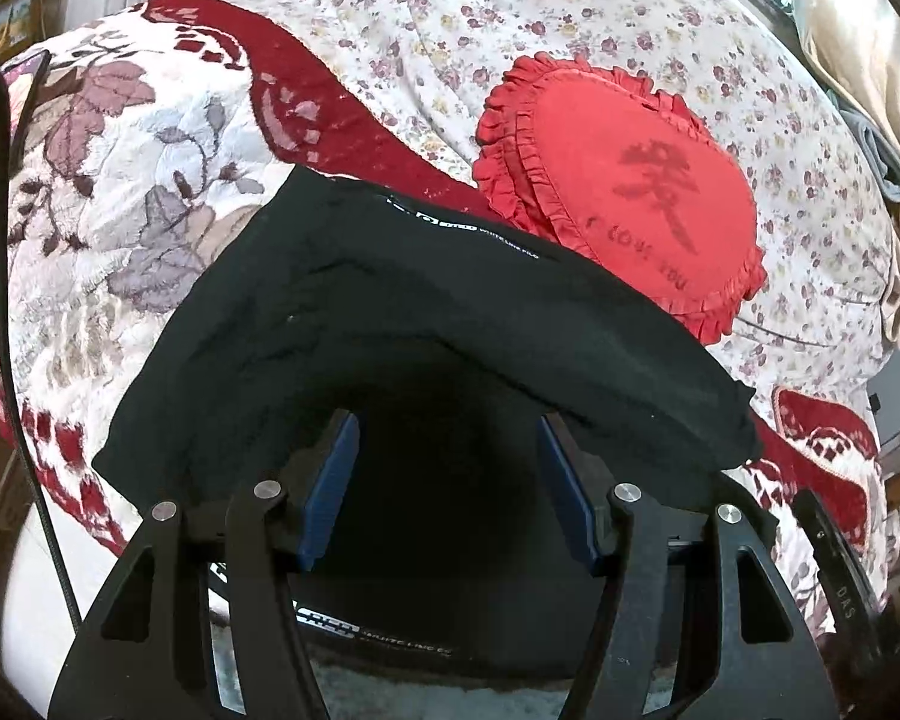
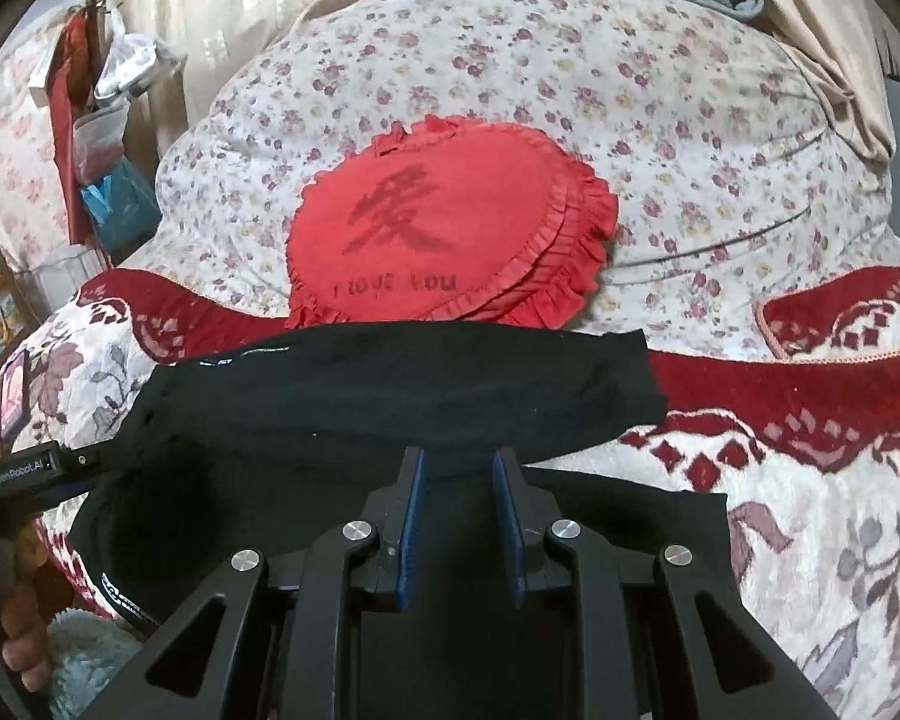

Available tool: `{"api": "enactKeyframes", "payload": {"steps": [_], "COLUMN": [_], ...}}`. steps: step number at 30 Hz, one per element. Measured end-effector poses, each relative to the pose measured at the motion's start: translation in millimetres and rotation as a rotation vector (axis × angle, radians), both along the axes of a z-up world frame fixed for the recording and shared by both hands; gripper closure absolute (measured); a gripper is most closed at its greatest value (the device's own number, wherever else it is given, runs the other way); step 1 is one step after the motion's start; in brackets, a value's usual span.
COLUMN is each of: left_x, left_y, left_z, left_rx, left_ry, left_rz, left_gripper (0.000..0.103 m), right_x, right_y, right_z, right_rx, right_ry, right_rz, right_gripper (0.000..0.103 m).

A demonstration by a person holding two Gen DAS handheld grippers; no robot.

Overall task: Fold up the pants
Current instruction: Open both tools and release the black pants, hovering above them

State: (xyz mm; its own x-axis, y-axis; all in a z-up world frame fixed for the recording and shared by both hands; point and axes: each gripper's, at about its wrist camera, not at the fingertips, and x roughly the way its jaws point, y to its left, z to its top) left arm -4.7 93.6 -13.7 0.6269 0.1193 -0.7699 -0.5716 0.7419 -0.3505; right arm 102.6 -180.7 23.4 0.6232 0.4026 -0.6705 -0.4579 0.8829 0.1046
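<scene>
Left wrist fisheye view. The left gripper (image 1: 447,444) stands with its blue-padded fingers (image 1: 330,492) wide apart, their tips under the near edge of the black pants (image 1: 390,312) (whether the pads touch the cloth cannot be told). The pants lie folded over in a broad band across a red-and-white floral blanket (image 1: 120,192), with a line of white lettering (image 1: 480,234) along the far hem and a second printed strip (image 1: 378,639) low between the gripper's links. Just behind the pants, touching their far edge, rests a red frilled heart-shaped cushion (image 1: 618,192) on a small-flowered sheet (image 1: 450,18). A black cable (image 1: 6,240) runs down the left margin.
</scene>
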Motion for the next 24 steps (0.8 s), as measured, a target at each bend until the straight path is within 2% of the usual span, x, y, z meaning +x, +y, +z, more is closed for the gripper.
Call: {"api": "enactKeyframes", "payload": {"steps": [13,24], "left_x": [7.8,9.8], "left_y": [1.0,-0.7], "left_z": [-5.9,-6.4], "left_rx": [-0.05,-0.058], "left_ry": [-0.003,-0.003], "left_rz": [-0.01,-0.014], "left_gripper": [0.042,0.042], "right_x": [-2.5,-5.8], "right_y": [5.0,10.3], "right_z": [-0.1,0.8], "right_rx": [-0.034,-0.061], "right_ry": [-0.017,-0.046], "right_rz": [-0.012,0.002], "right_gripper": [0.082,0.082]}}
